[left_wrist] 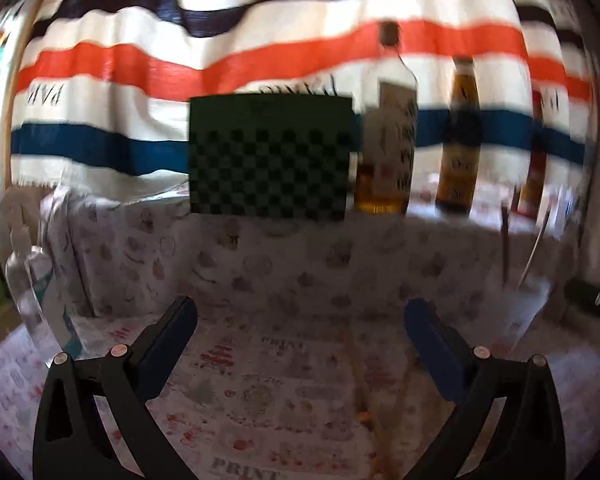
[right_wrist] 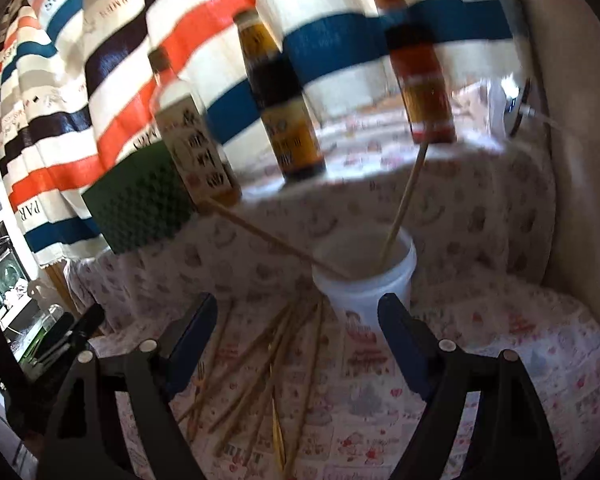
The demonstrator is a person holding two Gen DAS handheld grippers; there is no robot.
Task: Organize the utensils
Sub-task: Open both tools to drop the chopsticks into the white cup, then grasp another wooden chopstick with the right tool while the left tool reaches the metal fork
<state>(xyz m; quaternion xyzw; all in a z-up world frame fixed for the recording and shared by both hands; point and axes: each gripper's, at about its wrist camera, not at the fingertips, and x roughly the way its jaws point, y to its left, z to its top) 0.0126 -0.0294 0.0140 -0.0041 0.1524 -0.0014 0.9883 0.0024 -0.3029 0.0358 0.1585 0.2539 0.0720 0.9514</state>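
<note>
In the right wrist view a white plastic cup [right_wrist: 366, 280] stands on the patterned tablecloth with two wooden chopsticks [right_wrist: 404, 204] leaning out of it. Several more chopsticks [right_wrist: 268, 372] lie loose on the cloth in front of the cup, between the fingers of my right gripper [right_wrist: 296, 320], which is open and empty. My left gripper [left_wrist: 300, 320] is open and empty above the cloth. One chopstick [left_wrist: 364, 392] lies on the cloth between its fingers. The cup [left_wrist: 528, 300] shows blurred at the right in the left wrist view.
Three sauce bottles [right_wrist: 284, 120] stand on a raised ledge behind the cup; they also show in the left wrist view [left_wrist: 460, 140]. A dark green checkered board [left_wrist: 272, 156] leans against a striped cloth backdrop. A clear bottle [left_wrist: 32, 280] stands at the left.
</note>
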